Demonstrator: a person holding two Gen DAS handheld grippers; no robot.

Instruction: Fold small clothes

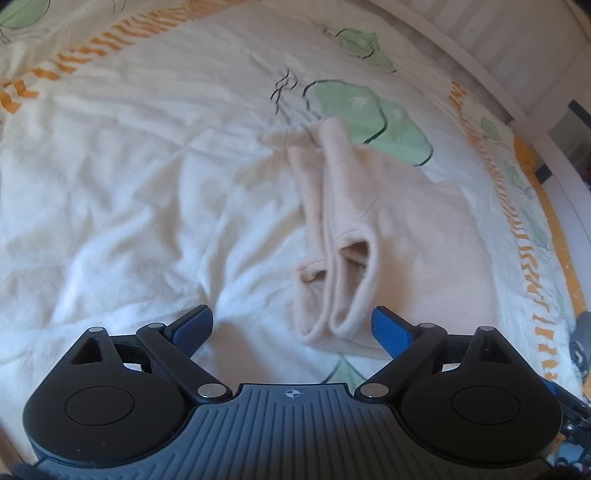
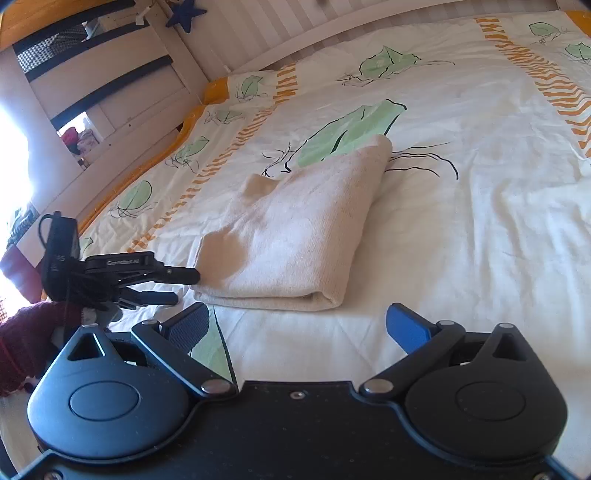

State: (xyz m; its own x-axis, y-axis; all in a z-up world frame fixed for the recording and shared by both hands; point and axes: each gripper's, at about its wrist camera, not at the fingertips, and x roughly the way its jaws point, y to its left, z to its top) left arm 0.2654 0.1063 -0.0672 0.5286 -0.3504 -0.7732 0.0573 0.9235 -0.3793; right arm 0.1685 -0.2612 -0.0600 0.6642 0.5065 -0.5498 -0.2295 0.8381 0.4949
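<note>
A small cream knitted garment (image 1: 373, 236) lies folded on the bed, its sleeves laid over the body with the cuffs towards me. My left gripper (image 1: 293, 326) is open, blue pads spread, the cuff ends just ahead between them. In the right wrist view the same garment (image 2: 295, 229) is a folded stack. My right gripper (image 2: 297, 325) hangs open a little short of its near edge, holding nothing. The left gripper (image 2: 183, 284) shows there from the side, at the garment's left edge, its fingers apart.
The bed cover (image 2: 461, 229) is white with green leaves and orange stripes, and wrinkled. A white slatted bed frame (image 2: 280, 33) runs behind. A person's dark red sleeve (image 2: 26, 343) sits at the lower left. Shelves (image 2: 85, 140) stand beyond the bed.
</note>
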